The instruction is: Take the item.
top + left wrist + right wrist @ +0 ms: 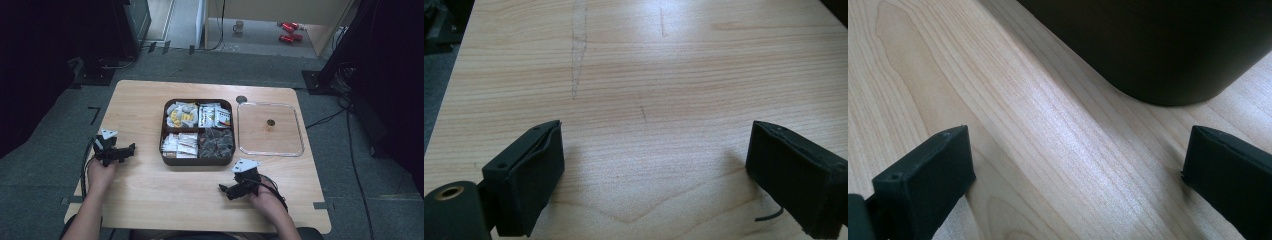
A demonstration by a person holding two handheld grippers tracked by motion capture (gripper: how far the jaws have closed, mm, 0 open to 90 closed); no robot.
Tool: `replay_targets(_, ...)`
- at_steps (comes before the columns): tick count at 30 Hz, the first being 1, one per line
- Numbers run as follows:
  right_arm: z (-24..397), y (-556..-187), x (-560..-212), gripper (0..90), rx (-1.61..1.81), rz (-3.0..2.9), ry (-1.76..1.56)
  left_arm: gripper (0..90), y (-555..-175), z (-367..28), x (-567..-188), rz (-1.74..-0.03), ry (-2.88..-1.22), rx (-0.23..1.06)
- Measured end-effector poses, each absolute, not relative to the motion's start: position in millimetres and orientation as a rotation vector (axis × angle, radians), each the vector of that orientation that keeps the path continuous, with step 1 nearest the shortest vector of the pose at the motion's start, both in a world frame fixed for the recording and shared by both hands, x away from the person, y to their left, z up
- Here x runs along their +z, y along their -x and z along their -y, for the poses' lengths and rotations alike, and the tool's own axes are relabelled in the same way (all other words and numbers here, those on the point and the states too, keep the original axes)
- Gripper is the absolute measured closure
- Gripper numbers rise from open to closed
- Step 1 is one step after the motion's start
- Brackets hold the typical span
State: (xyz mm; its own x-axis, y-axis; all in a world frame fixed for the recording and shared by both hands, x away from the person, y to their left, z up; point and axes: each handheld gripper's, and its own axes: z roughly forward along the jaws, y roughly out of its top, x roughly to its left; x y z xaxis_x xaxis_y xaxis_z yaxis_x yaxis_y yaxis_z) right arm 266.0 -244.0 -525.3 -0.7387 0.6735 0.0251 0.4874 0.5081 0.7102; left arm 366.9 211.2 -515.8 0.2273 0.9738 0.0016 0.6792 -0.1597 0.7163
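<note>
Overhead, from the high view, we list: one wooden tabletop [150, 200]; one dark box [197, 160] with four compartments, set near the tabletop's middle. Its far-left compartment holds yellow and white packets [181, 115], far-right white sachets [214, 115], near-left white and red sachets [180, 145], near-right dark wrapped pieces [216, 142]. One clear square lid [270, 129] lies flat just right of the box, apart from it. We note the left gripper [131, 148] resting low at the tabletop's left side, well apart from the box, held by the left hand [100, 172]. The right gripper [223, 188] sits near the front edge, just in front of the box's near-right corner, held by the right hand [265, 197]. Beyond the tabletop, on the floor: one mug [238, 26] and red items [289, 31].

Next, left gripper view: we record both black jaws set wide apart, with bare wood grain between them and nothing gripped. One thin black cable end [769, 216] shows beside the right-hand jaw.

Last, right gripper view: we record jaws likewise wide apart and holding nothing. The rounded corner of the dark box [1168, 50] stands just ahead of them, not touching either jaw.
</note>
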Motion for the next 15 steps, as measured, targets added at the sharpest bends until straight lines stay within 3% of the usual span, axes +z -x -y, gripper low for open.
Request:
replay_targets(3,244.0,-266.0,-525.2,0.0,1.055,-2.498,-0.984,15.1,-367.7,-211.2,-513.6,-1.535,-1.920,0.631)
replay_targets(15,244.0,-266.0,-525.3,0.0,1.056,-2.498,-0.982,15.0,-365.6,-208.6,-507.6,-1.502,-1.921,0.589)
